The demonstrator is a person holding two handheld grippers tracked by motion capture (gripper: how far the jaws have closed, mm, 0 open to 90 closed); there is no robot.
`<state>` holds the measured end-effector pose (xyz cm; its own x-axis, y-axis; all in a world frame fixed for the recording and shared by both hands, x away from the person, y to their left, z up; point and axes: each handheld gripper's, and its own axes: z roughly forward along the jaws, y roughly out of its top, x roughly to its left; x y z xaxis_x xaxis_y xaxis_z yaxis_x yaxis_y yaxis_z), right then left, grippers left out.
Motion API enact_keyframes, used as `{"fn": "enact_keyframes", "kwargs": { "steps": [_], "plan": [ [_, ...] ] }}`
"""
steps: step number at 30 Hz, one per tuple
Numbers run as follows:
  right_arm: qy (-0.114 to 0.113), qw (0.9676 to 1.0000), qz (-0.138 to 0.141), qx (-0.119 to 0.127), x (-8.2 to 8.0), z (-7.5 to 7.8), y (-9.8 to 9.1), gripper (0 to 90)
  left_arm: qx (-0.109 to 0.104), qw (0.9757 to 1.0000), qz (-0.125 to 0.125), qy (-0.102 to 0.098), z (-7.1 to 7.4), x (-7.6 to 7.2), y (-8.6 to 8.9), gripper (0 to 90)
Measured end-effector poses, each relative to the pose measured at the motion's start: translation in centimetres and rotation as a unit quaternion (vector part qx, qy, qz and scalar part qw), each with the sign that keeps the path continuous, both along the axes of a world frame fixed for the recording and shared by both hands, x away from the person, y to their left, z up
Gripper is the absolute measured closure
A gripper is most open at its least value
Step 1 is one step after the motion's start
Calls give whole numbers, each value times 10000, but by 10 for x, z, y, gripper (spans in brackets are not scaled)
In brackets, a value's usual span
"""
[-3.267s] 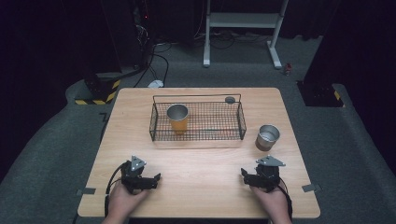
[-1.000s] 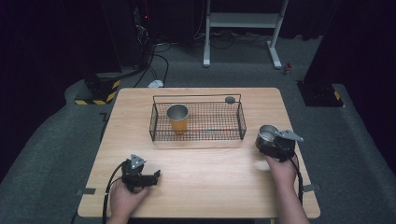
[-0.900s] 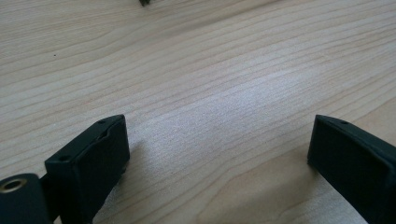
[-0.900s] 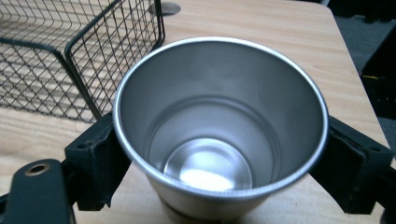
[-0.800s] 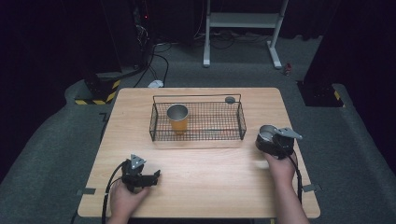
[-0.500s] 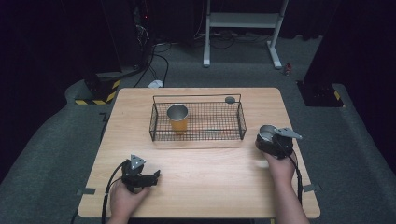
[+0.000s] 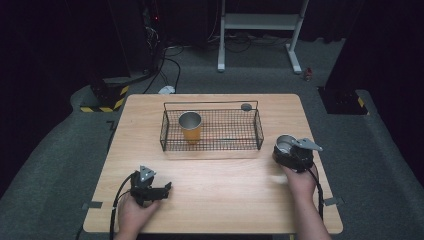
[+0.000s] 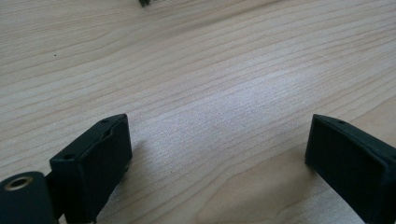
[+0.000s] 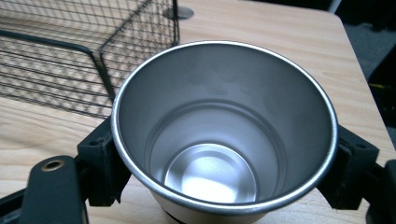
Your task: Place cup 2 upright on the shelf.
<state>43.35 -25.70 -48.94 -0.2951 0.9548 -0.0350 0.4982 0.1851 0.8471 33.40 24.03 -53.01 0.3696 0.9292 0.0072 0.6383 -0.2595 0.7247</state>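
A steel cup [image 7: 284,144] stands upright on the wooden table [image 7: 225,195], just right of the wire basket [image 7: 210,148]. My right gripper [image 7: 289,153] is shut on it. In the right gripper view the two black jaws press the cup's [image 9: 219,140] sides below the rim, and it holds nothing. An orange cup [image 7: 190,126] with a steel inside stands in the basket's left half. My left gripper [image 7: 166,189] lies low at the front left, pointing right. Its jaws [image 8: 217,158] have just been closing a little but stand open over bare wood.
A small dark round disc [image 7: 246,106] lies on the table behind the basket's back right corner. The basket's mesh corner [image 9: 107,51] is close to the steel cup's left. Bare tabletop lies between the two hands.
Since the earliest frame my right gripper has moved from the front edge up to the steel cup. Over the last second both hands look still.
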Motion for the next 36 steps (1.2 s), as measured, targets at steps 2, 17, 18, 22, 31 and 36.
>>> {"fn": "enact_keyframes", "kwargs": {
  "steps": [2,17,18,22,31,36],
  "plan": [
    [-61,9999,68,108,-7,4,4,185,-13,10000,5,19,0,0,0,72],
    [-166,9991,400,34,-32,16,53,185,-1,9999,-110,102,0,2,-1,14],
    [-166,9991,400,34,-32,16,53,185,-1,9999,-110,102,0,2,-1,14],
    [-237,9984,474,198,-35,26,68,185,15,9999,-99,124,0,2,-1,6],
    [-407,9984,320,214,-31,40,100,185,38,9999,4,114,0,6,-4,2],
    [-501,9979,364,205,-29,46,106,186,33,9999,20,98,0,6,-4,2]
  ]
}}
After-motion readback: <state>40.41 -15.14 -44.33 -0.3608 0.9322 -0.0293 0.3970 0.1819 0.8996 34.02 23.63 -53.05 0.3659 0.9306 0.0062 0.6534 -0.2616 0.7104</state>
